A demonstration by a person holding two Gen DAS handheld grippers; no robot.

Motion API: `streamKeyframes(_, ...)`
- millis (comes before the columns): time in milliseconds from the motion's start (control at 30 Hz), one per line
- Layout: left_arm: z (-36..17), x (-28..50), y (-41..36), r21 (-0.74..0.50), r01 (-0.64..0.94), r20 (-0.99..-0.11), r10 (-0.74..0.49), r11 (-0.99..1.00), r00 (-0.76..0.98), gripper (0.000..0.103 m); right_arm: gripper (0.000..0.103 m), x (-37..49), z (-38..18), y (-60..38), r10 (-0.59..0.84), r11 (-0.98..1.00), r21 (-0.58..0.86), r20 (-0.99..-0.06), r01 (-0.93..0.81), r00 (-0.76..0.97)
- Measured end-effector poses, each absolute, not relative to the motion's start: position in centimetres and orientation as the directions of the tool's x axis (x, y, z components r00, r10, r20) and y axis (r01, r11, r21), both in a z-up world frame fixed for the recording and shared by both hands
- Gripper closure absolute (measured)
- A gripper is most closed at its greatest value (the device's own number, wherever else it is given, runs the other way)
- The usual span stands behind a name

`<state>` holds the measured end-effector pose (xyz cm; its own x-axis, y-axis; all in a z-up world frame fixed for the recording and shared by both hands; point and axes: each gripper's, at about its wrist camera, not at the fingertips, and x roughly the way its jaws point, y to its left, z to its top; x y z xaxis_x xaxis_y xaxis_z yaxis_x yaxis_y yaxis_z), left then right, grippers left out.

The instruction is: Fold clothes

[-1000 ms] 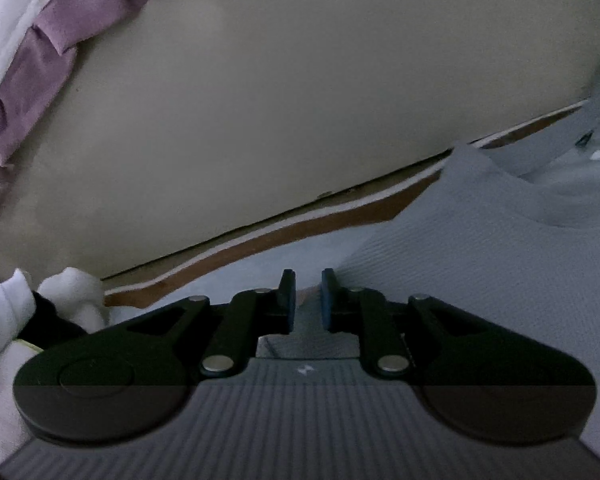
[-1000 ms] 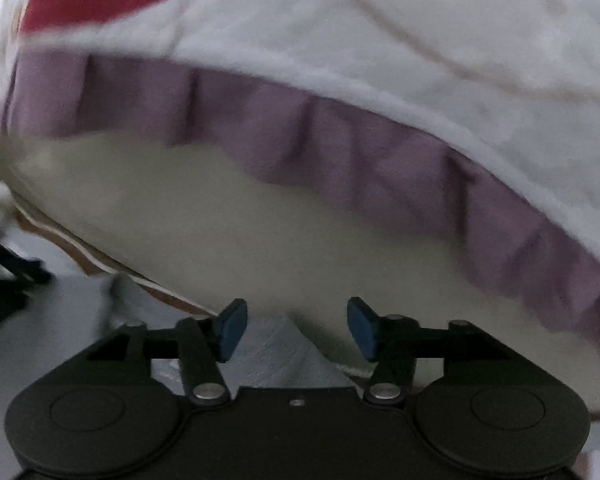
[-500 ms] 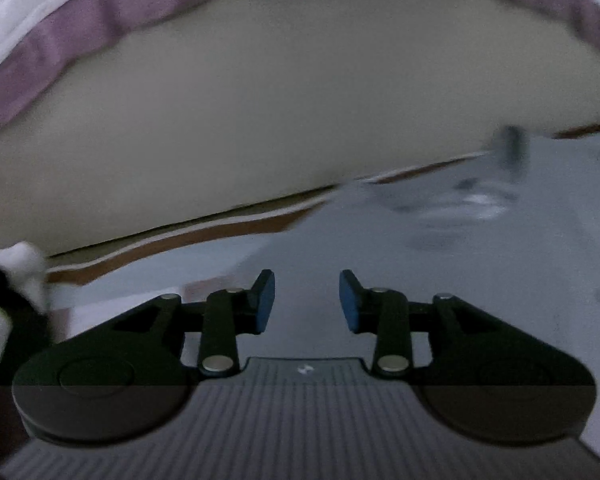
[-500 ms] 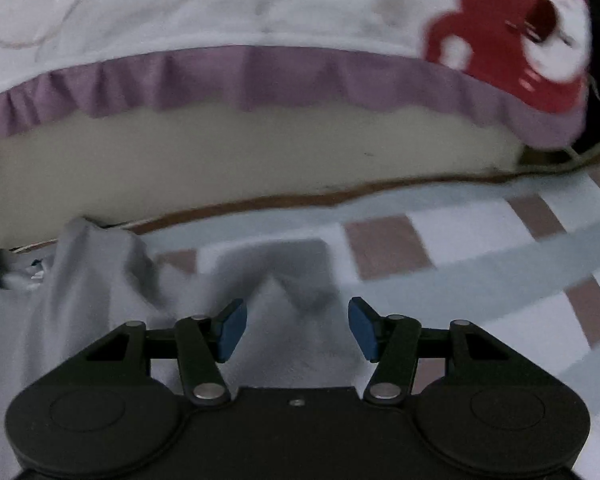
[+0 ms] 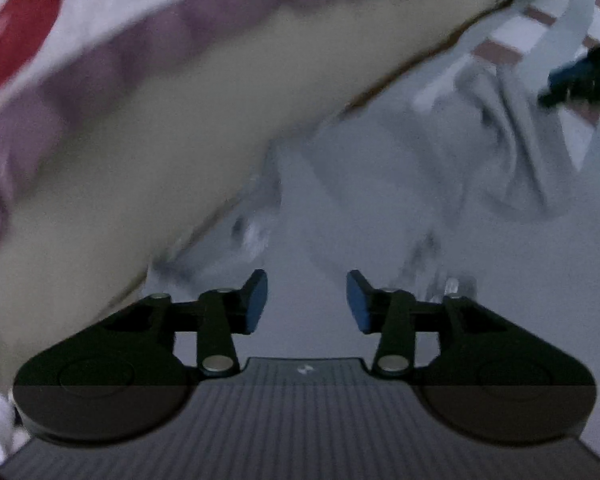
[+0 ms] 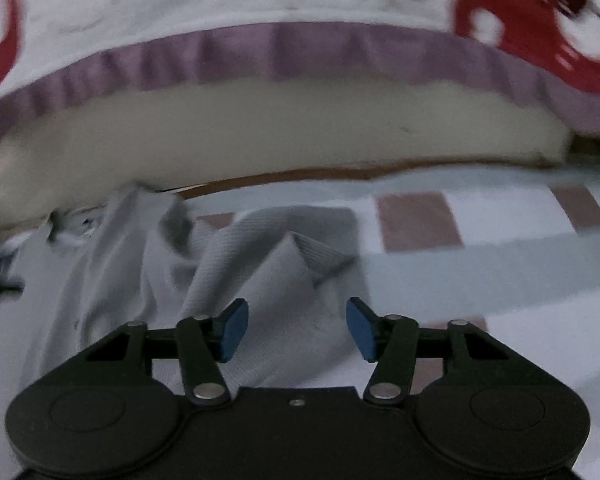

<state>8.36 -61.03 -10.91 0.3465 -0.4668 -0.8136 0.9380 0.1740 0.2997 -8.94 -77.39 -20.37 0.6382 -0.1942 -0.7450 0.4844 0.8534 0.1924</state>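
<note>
Both tongs [image 5: 307,302] [image 6: 297,328] agape above rumpled grey shirt [image 6: 260,280].

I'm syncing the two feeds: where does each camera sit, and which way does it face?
Left wrist: behind the open left claw, facing the blurred grey shirt; the right claw shows far right.
Right wrist: behind the open right claw, facing the shirt's crumpled sleeve on the checked sheet.
Shared: shirt, sheet, purple-frilled cushion.
</note>
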Motion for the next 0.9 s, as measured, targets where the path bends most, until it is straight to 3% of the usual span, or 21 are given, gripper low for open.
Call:
streamKeyframes(100, -11.5, 7.8, -64.5, 0.279, 0.939, -0.793, -0.503, 0.204, 0.344, 0.057, 0.046, -8.7, -21.7, -77.9, -0.203, 0.883, 0.147, -0.738, 0.446, 0.644)
streamKeyframes(267, -14.5, 7.4, -66.8, 0.144, 0.957, -0.795, -0.546, 0.251, 0.263, 0.054, 0.045, -9.7, -23.5, -78.5, -0.202, 0.844, 0.193, -0.751, 0.501, 0.628)
streamKeyframes(300, -15.3, 7.2, -67.3, 0.14, 0.959, -0.804, -0.538, 0.246, 0.255, 0.053, 0.054, -9.6, -23.3, -77.8, -0.21, 0.868, 0.148, -0.756, 0.474, 0.62)
streamKeyframes(333, -15.9, 7.1, -67.6, 0.143, 0.959, -0.808, -0.53, 0.244, 0.256, 0.053, 0.086, -9.4, -23.1, -77.2, -0.218, 0.889, 0.103, -0.76, 0.445, 0.612)
streamKeyframes(367, -16.2, 7.0, -67.8, 0.144, 0.957, -0.804, -0.533, 0.253, 0.262, 0.053, 0.09, -9.3, -22.9, -76.5, -0.228, 0.908, 0.058, -0.764, 0.415, 0.604)
streamKeyframes(633, -17.2, 9.0, -68.0, 0.116, 0.919, -0.801, -0.512, 0.377, 0.311, 0.052, 0.092, -10.7, -20.5, -74.3, -0.403, 0.884, -0.213, -0.8, 0.417, 0.445)
streamKeyframes(833, -17.5, 9.5, -68.2, 0.129, 0.911, -0.808, -0.49, 0.393, 0.326, 0.052, 0.089, -12.3, -21.6, -77.3, -0.308, 0.842, -0.063, -0.872, 0.536, 0.38)
streamKeyframes(900, -17.3, 9.5, -68.3, 0.126, 0.91, -0.809, -0.49, 0.396, 0.325, 0.052, 0.079, -13.5, -21.7, -78.9, -0.285, 0.789, 0.047, -0.855, 0.612, 0.433)
